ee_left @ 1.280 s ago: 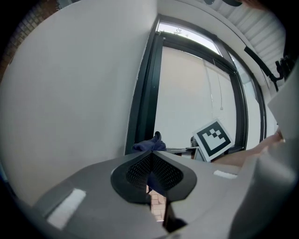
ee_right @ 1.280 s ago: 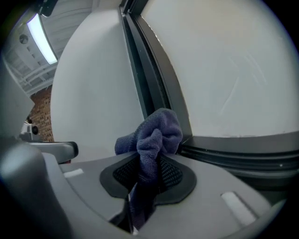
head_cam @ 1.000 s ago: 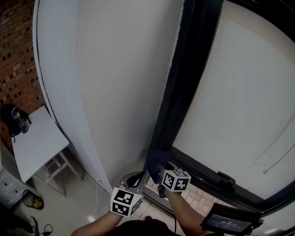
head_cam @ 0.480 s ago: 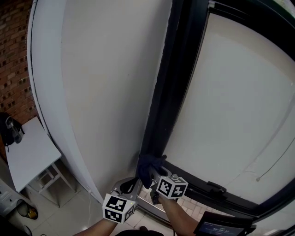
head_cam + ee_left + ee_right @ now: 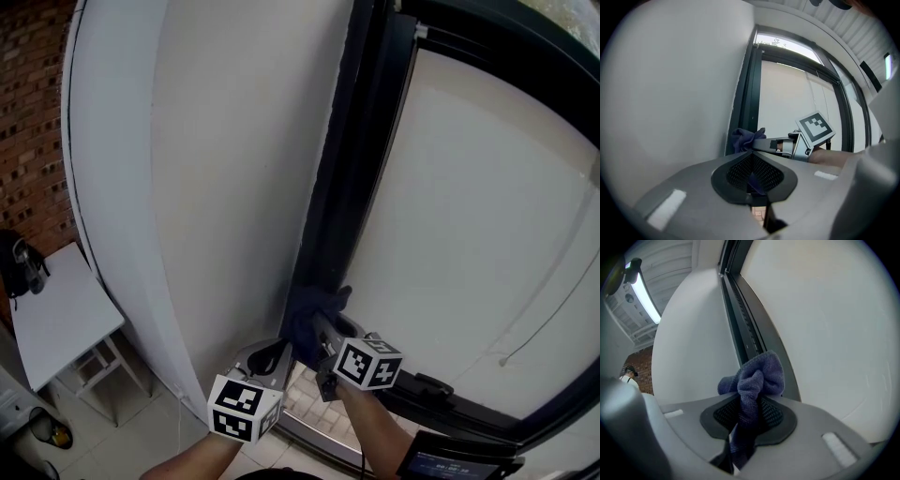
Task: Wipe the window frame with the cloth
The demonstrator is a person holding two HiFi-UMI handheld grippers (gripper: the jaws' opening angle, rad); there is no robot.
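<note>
The dark window frame [image 5: 345, 187] runs up from the lower middle of the head view, between a white wall and a pale pane. My right gripper [image 5: 319, 330] is shut on a bunched blue cloth [image 5: 309, 314], which presses against the foot of that upright. In the right gripper view the cloth [image 5: 758, 375] bulges out above the shut jaws [image 5: 749, 403] and rests on the frame [image 5: 744, 333]. My left gripper [image 5: 275, 358] hovers just left of and below the cloth, jaws shut [image 5: 752, 157], holding nothing that I can make out. The cloth [image 5: 744, 139] shows ahead of it.
A curved white wall [image 5: 216, 187] lies left of the frame, and the pale pane [image 5: 487, 234] lies right of it. A window handle [image 5: 433, 384] sits on the bottom rail. At lower left are a white table [image 5: 56, 309] and a brick wall [image 5: 28, 141]. A dark screen [image 5: 450, 461] shows at the bottom right.
The right gripper and cloth have slid a little way up the upright from its bottom corner. The left gripper has stayed close beside them.
</note>
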